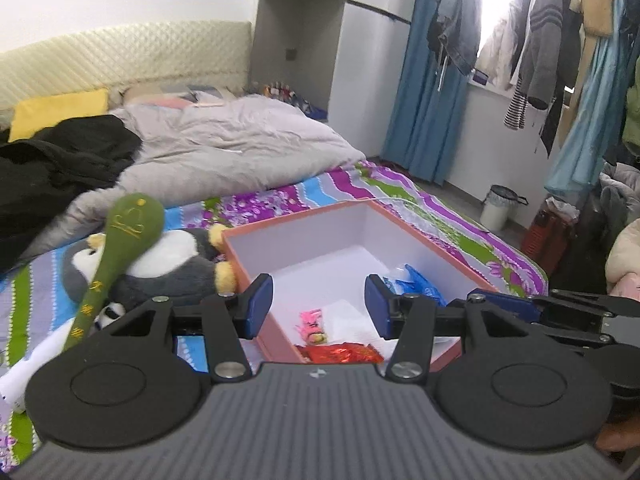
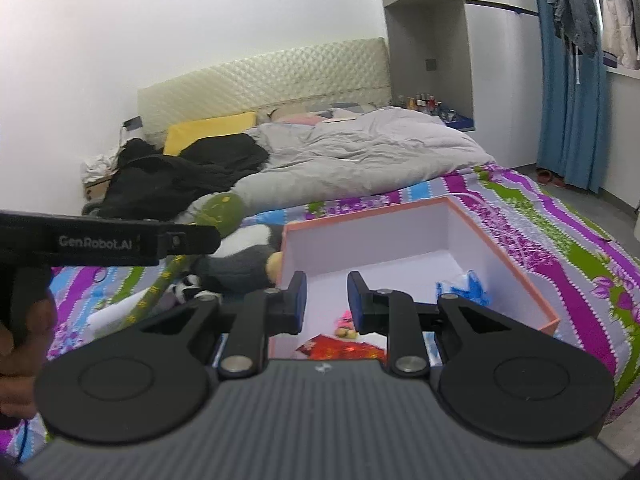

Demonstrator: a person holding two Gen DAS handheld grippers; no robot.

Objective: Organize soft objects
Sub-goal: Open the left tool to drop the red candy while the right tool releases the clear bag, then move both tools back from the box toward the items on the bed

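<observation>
An open pink box (image 1: 308,222) with a white inside sits on the bed; it also shows in the right wrist view (image 2: 516,276). It holds a blue packet (image 1: 420,284), a red packet (image 1: 344,354) and a small pink item (image 1: 312,320). A grey and white plush penguin (image 1: 168,264) lies left of the box, with a green plush spoon (image 1: 120,244) across it. My left gripper (image 1: 319,304) is open and empty above the box's near side. My right gripper (image 2: 327,302) is open and empty above the box's near left corner.
A striped purple, blue and green sheet (image 2: 560,232) covers the bed. A grey duvet (image 1: 240,148), black clothes (image 1: 60,160) and a yellow pillow (image 1: 56,110) lie further back. Clothes hang at the right (image 1: 540,40). A white bin (image 1: 498,206) stands on the floor.
</observation>
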